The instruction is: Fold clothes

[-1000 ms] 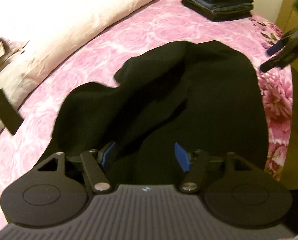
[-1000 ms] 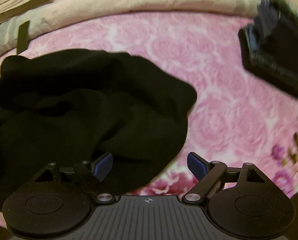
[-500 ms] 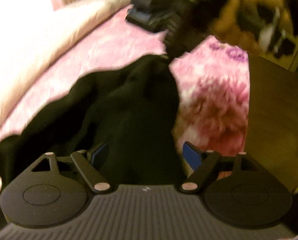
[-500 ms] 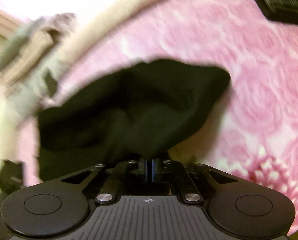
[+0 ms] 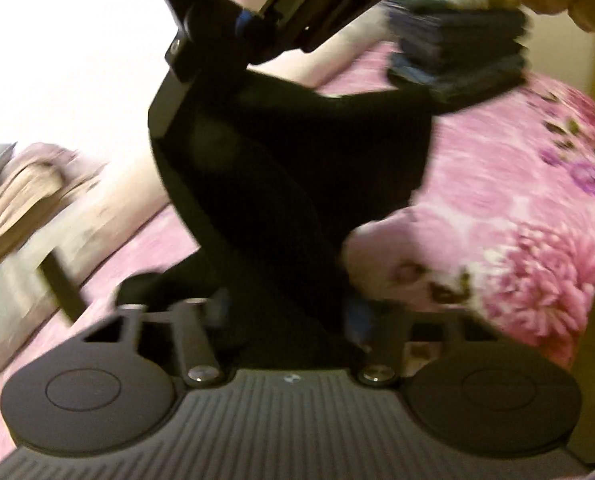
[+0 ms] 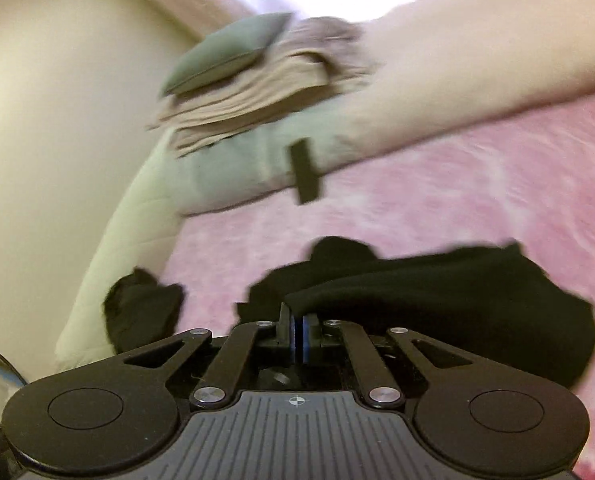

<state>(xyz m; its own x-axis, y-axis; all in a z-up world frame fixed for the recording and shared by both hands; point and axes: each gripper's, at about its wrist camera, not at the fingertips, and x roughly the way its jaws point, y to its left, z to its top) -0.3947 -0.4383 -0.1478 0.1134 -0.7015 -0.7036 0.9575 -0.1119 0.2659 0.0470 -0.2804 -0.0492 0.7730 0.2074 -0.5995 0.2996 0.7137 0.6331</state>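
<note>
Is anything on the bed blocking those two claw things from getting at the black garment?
Nothing visible does. The right gripper is already shut on an edge of the black garment, and the left gripper is closing with the same cloth between its jaws. The stack of folded clothes sits farther back on the pink bedspread.

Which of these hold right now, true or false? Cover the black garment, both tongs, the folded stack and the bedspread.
1. The right tongs are shut on the black garment. True.
2. The black garment lies flat on the bed. False: it hangs lifted from the right tongs.
3. A stack of folded dark clothes sits on the pink floral bedspread. True.
4. The left tongs are empty. False: their jaws are closing with black cloth between them.
5. The bedspread is plain blue. False: pink with flowers.
</note>
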